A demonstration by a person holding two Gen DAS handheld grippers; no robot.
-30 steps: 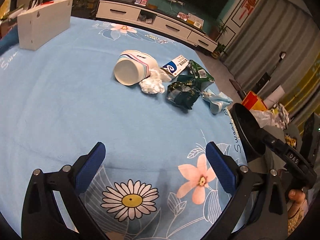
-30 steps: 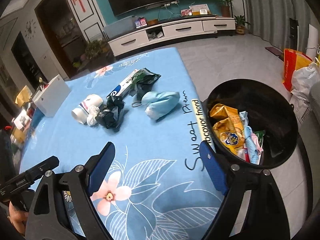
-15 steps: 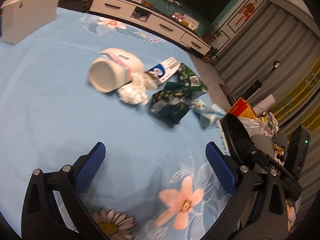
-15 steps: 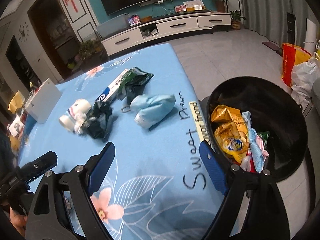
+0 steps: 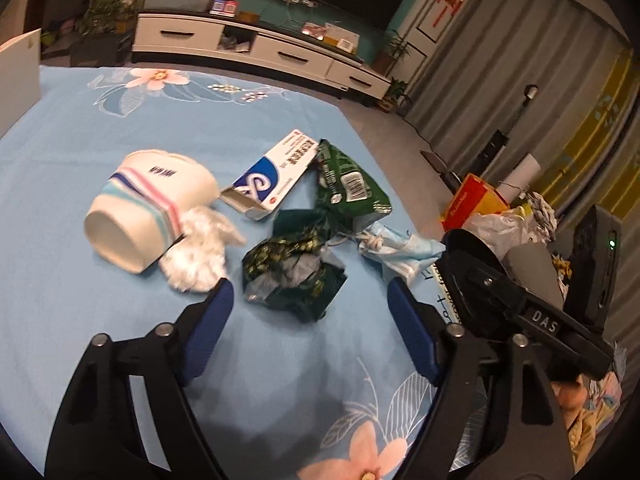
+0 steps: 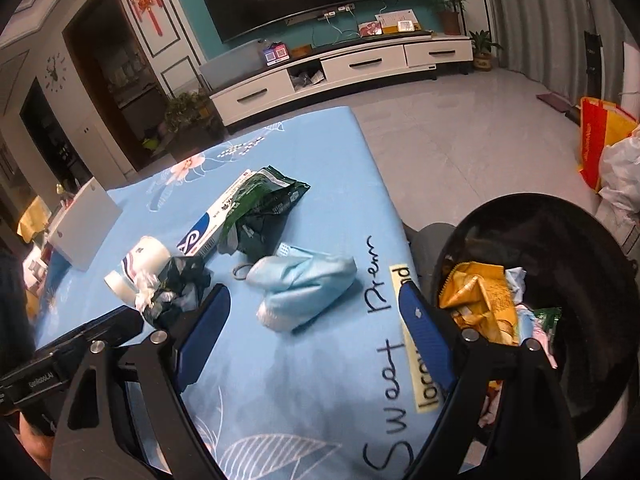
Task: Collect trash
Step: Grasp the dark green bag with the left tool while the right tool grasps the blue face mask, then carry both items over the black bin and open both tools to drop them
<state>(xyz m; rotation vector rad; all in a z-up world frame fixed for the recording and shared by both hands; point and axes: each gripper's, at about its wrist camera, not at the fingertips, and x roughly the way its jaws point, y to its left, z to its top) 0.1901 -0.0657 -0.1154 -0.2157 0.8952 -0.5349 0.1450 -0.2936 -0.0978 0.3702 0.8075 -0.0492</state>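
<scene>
Trash on the blue worktop (image 5: pixel 80 168), bin (image 6: pixel 592 240) beside it.
My left gripper (image 5: pixel 308 316), closing a little yet empty, faces the dark wrapper (image 5: pixel 292 276); only my right gripper (image 6: pixel 316 320), wide and empty, sees the mask (image 6: pixel 304 284) whole and the bin's inside.

White box (image 5: pixel 20 76) cut off at left edge; bin (image 6: pixel 580 248) rim cropped right.

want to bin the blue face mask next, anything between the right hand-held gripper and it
Nothing visible does. The blue face mask lies on bare cloth just ahead of the open right hand-held gripper; the dark crumpled wrapper sits off to its left.
</scene>
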